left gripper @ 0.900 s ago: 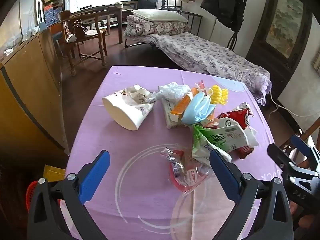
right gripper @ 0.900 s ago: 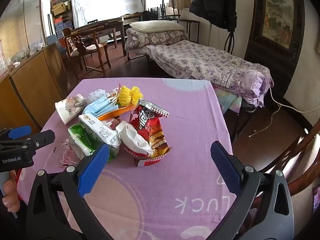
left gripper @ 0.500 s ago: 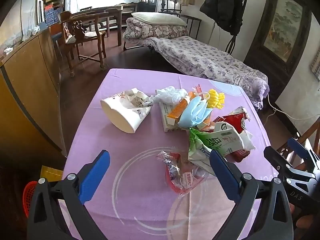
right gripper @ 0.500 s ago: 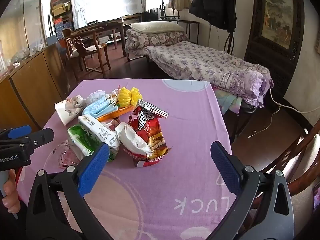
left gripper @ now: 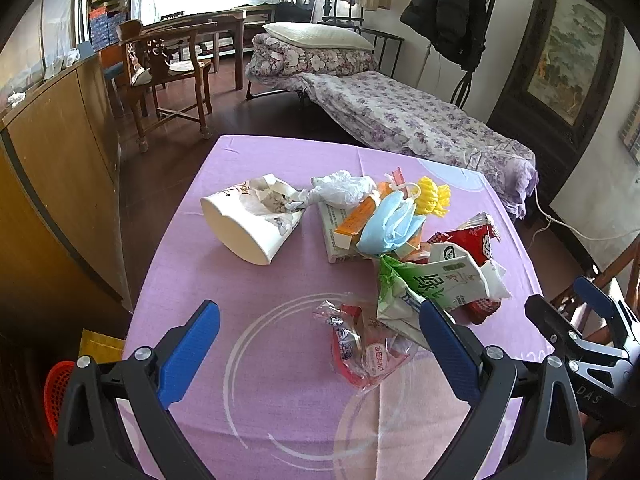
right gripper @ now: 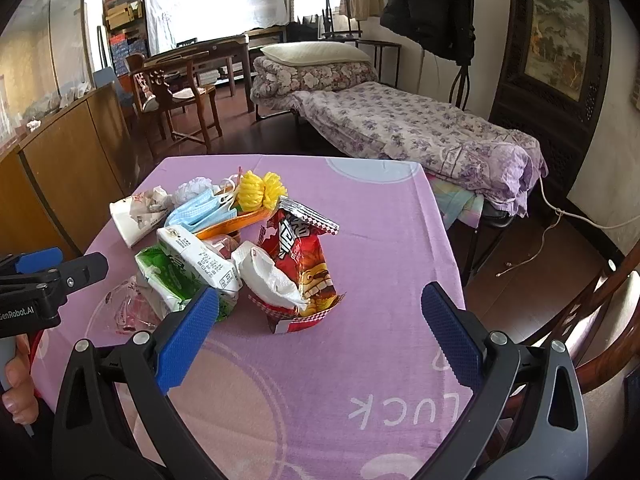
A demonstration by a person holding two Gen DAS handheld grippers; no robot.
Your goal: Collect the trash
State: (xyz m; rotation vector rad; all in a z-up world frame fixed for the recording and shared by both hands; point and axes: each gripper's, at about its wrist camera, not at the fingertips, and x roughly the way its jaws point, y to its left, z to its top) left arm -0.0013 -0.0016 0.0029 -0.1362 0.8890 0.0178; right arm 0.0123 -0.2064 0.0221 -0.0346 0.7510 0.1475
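A heap of trash lies on the purple tablecloth point(left gripper: 256, 292): a crushed white paper cup point(left gripper: 250, 224), a blue face mask point(left gripper: 390, 220), a yellow cord bundle point(left gripper: 432, 196), a green-and-white carton point(left gripper: 432, 284), a red snack bag point(right gripper: 304, 256) and a clear wrapper point(left gripper: 364, 350). My left gripper point(left gripper: 320, 344) hangs open over the near table, with the clear wrapper between and below its fingers, untouched. My right gripper point(right gripper: 320, 332) is open and empty, just short of the red snack bag.
A wooden cabinet point(left gripper: 52, 152) runs along the left. A red basket point(left gripper: 56, 392) sits on the floor at the table's near left. A bed with floral bedding point(right gripper: 400, 128) stands behind, a wooden chair point(right gripper: 592, 320) at the right.
The left gripper's view has drifted slightly back, so the trash heap sits a little lower in it. The right gripper has barely moved. Both stay open.
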